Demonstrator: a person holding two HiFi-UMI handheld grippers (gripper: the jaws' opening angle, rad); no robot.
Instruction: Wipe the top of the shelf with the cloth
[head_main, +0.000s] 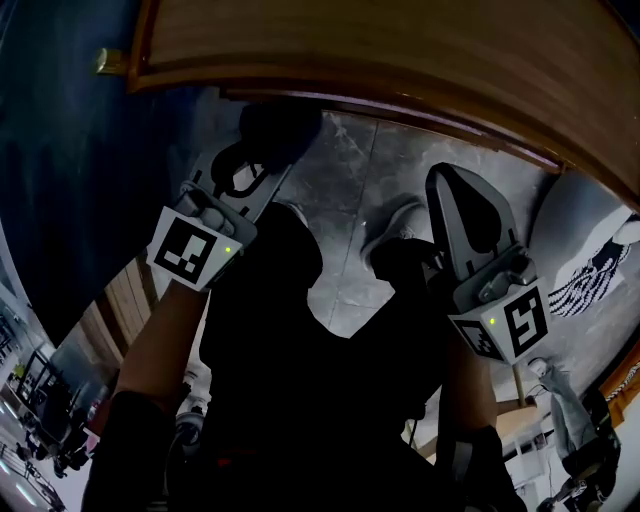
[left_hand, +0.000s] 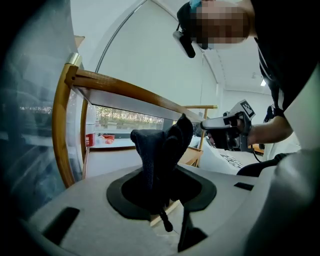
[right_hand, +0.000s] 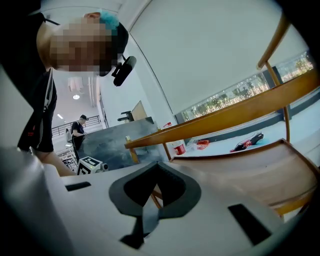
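Observation:
The wooden shelf (head_main: 400, 40) fills the top of the head view, its edge curving down to the right. My left gripper (head_main: 265, 150) is shut on a dark cloth (head_main: 280, 125), held just below the shelf's front edge. In the left gripper view the cloth (left_hand: 160, 150) stands bunched up out of the left gripper (left_hand: 160, 197), with the shelf's wooden frame (left_hand: 125, 90) behind it. My right gripper (head_main: 447, 180) is shut and holds nothing, lower and to the right. In its own view the right gripper (right_hand: 156, 165) points at the shelf's rail (right_hand: 240, 115).
A dark blue panel (head_main: 60, 150) stands at the left. Grey marble floor (head_main: 400, 160) and my shoes (head_main: 395, 225) show below. A white patterned bag (head_main: 590, 270) lies at the right. A red can (right_hand: 178, 146) sits beyond the shelf; a person (right_hand: 77, 132) stands far back.

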